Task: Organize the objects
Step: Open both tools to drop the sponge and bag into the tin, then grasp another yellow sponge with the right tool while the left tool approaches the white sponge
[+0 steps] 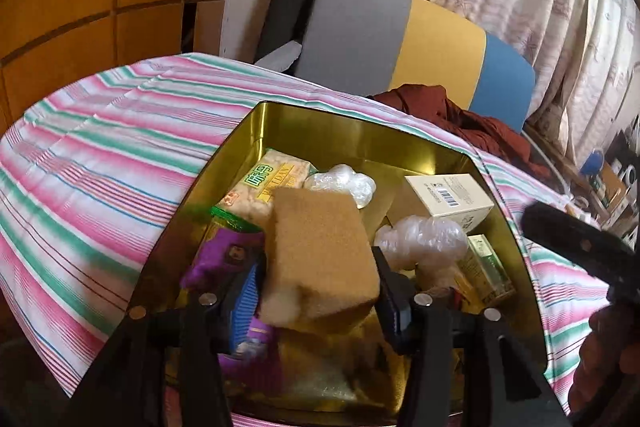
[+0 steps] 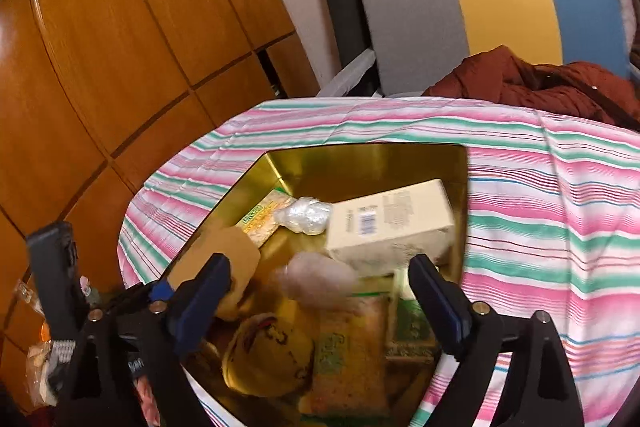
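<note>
A: Nearest, the left gripper [image 1: 320, 291] has a tan sponge [image 1: 320, 259] between its 2 fingers over the gold tin [image 1: 360, 131]. Is it gripped?

B: I cannot tell. The sponge fills the gap and looks blurred, so it may be slipping out. My guess: it is meant for the tin, where the rest is gathered.

A: And the right gripper [image 2: 320, 291]?

B: Its jaws stand wide apart with nothing clamped. A blurred pale lump [image 2: 320, 279] sits between them, probably bubble wrap dropping into the tin.

A: What lies farther in?

B: A cream box [image 2: 390, 227] leans on the far right wall, a snack packet [image 1: 276, 183] and a clear wrap ball [image 1: 340, 183] at the far left. The tin rests on a striped cloth [image 1: 100, 147].

A: Anything hidden?

B: The tin's near floor hides under the grippers, and the purple packet [image 1: 224, 255] is half covered.
</note>
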Motion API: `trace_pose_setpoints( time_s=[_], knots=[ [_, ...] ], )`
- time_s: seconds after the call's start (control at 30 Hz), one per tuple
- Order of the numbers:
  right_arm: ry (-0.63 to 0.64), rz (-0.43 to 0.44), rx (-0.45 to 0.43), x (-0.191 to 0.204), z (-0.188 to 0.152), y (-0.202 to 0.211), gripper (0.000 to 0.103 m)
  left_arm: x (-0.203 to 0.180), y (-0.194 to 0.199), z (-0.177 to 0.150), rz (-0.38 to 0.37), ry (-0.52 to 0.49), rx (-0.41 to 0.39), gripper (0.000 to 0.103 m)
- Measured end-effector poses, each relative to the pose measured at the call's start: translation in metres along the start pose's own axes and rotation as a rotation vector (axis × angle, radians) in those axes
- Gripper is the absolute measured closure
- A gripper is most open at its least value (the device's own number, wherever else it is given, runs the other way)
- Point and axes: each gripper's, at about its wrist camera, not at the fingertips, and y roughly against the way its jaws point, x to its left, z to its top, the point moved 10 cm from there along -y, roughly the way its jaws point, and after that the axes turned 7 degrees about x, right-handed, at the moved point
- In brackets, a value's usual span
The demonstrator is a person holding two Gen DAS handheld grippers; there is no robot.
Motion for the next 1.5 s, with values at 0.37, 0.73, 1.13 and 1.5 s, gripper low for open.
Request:
trace_pose_setpoints(
  time_s=[0.37, 0.73, 1.13, 1.5],
  knots=[
    [-0.113, -0.042, -0.069, -0.059, -0.019, 0.061, 0.006, -0.022, 0.03, 0.003, -0.005, 0.041, -0.105, 0.046],
    [-0.195, -0.142, -0.066, -0.127, -0.051, 0.085, 0.005, -0.098, 0.04, -0.003, -0.115, -0.065, -0.103, 0.041],
    [-0.322, -0.352, -0.101, -0.265, -0.076, 0.139, 0.005, -0.243, 0.016, -0.064, -0.298, -0.351, 0.061, 0.041],
    [-0.337, -0.447, -0.137, -0.39, -0.021, 0.172, 0.005, -0.278, 0.01, -0.101, -0.325, -0.398, 0.136, 0.041]
  ],
)
